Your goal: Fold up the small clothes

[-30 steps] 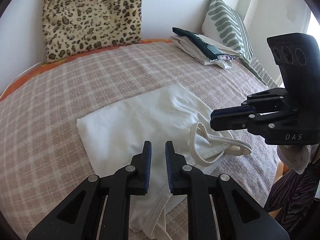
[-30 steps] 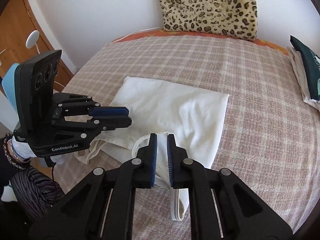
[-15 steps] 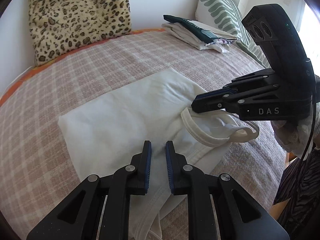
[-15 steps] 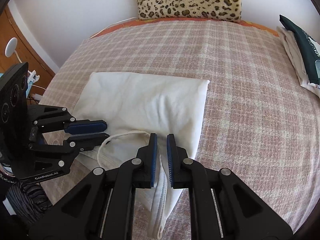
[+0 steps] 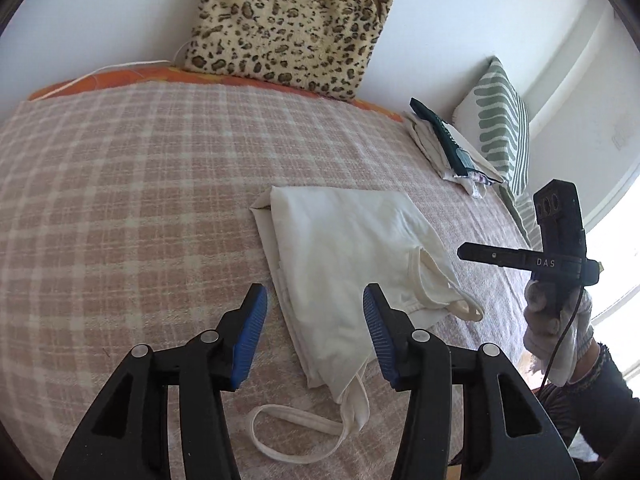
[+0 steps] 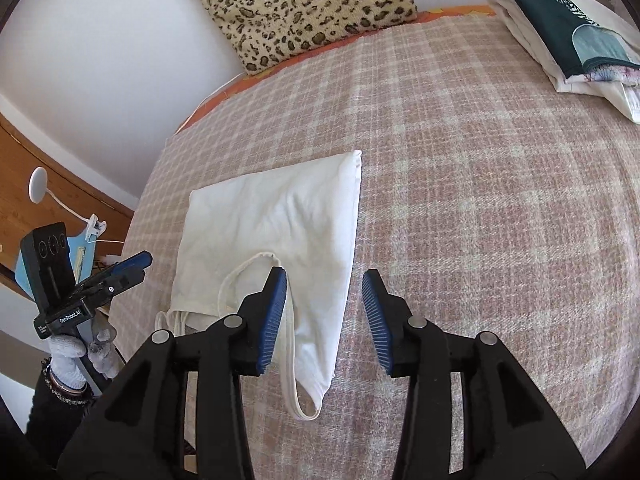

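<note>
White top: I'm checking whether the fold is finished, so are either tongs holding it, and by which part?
Nothing is held. Both the left tongs and right tongs are opening, and the top lies free on the bed.

Your left gripper [image 5: 315, 322] is opening, jaws apart above the folded white tank top [image 5: 352, 264], nothing pinched. Top lies mid-bed on the plaid blanket [image 5: 120, 208], one strap loop [image 5: 296, 436] trailing toward the near edge. Your gloved right hand [image 5: 554, 320] holds the right gripper [image 5: 464, 252] near the right edge. Leopard cushion [image 5: 292, 24], folded clothes pile [image 5: 448, 148], striped pillow [image 5: 500, 120] along the far edge.
</note>
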`<state>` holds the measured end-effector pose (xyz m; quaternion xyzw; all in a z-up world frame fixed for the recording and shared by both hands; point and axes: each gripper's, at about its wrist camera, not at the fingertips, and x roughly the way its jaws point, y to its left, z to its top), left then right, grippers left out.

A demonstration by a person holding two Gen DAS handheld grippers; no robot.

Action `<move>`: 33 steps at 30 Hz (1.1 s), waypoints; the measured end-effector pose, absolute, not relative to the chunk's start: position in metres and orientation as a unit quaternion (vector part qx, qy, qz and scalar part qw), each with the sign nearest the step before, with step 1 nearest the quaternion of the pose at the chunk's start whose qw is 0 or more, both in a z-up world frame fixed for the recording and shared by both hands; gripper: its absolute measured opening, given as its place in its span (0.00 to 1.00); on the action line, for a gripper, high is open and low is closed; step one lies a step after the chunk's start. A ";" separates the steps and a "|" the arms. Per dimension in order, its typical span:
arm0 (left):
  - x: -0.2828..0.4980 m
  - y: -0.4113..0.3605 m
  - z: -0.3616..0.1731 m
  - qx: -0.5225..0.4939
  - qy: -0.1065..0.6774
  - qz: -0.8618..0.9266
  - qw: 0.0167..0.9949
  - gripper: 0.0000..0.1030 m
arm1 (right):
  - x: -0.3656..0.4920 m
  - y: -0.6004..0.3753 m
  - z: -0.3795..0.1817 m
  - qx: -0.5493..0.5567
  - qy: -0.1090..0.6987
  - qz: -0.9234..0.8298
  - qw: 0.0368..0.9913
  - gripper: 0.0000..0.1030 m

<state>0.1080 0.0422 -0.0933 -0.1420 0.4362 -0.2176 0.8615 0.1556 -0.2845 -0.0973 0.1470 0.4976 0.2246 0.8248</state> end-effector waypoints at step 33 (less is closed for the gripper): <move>0.210 0.062 -0.149 -0.377 0.464 -0.225 0.769 0.45 | 0.115 -0.118 -0.118 -0.013 0.461 0.342 0.819 0.41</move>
